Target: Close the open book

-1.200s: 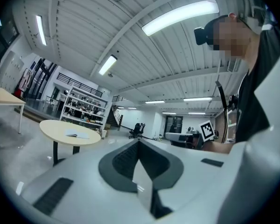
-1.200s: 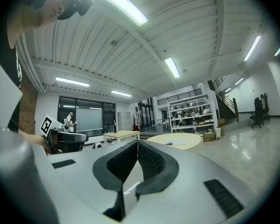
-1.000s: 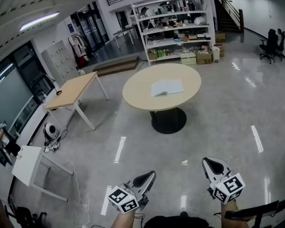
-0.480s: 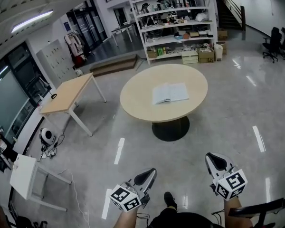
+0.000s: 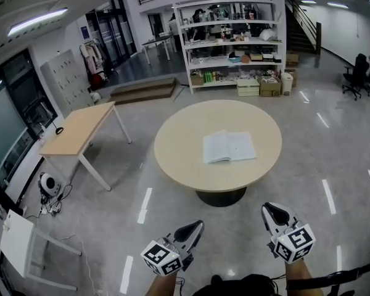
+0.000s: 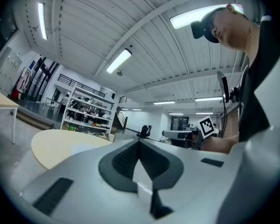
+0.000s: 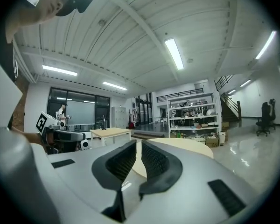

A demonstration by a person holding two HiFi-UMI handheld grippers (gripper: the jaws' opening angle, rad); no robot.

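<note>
The open book [image 5: 229, 147] lies flat, pages up, on the round beige table [image 5: 185, 159] in the middle of the head view. Both grippers are held low at the bottom of that view, well short of the table, with floor between. The left gripper [image 5: 196, 226] points level with its tips together and nothing in them [image 6: 140, 141]. The right gripper [image 5: 270, 208] is opening: a narrow slit shows between its jaws [image 7: 136, 146], with nothing in it. The round table [image 7: 186, 146] shows ahead past them.
A rectangular wooden table [image 5: 77, 131] stands at the left, a small white table [image 5: 15, 242] at the lower left. White shelving [image 5: 231, 36] with boxes fills the back wall. A low step platform [image 5: 142, 90] lies before it. An office chair [image 5: 357, 73] is far right.
The view has come closer to the round table; table and book appear larger and nearer. Both grippers keep their places at the bottom of the frame.
</note>
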